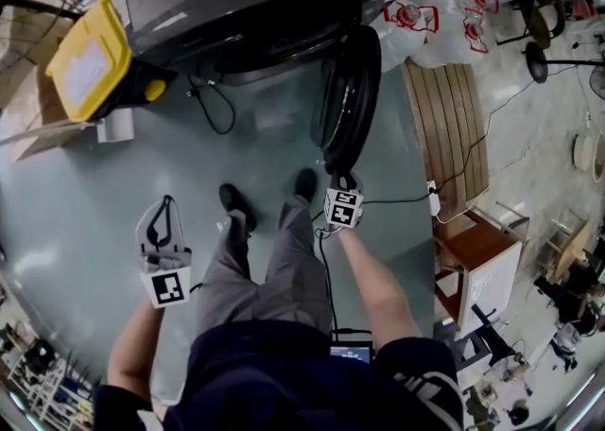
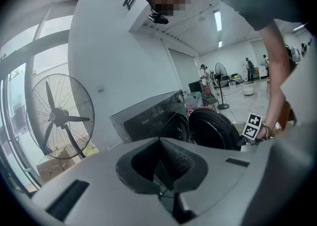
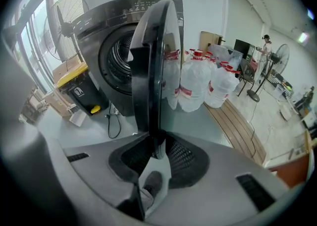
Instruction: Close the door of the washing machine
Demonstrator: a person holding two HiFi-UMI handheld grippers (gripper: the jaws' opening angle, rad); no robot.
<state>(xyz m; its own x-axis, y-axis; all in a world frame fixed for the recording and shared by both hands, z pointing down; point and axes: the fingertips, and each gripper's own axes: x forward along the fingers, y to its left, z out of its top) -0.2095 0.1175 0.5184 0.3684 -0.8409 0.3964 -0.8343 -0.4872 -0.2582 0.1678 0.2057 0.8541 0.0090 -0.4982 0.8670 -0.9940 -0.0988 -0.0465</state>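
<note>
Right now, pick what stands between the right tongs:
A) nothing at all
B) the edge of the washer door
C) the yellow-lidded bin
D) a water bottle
B: in the right gripper view the black edge of the washer door runs down between the right tongs, and the water bottles stand well behind it.

- Dark navy top [image 1: 284,372], short-sleeved; white stripes on the sleeve [image 1: 425,389] at its right edge.
- Grey trousers [image 1: 274,273] ahead of the top; black shoes [image 1: 236,202] beyond those.
- Left gripper [image 1: 164,202] and right gripper [image 1: 342,181]: pale grey shells, black-and-white marker cubes [image 1: 166,287].
- Thin black cable [image 1: 326,278] runs from the right gripper back to the top.
</note>
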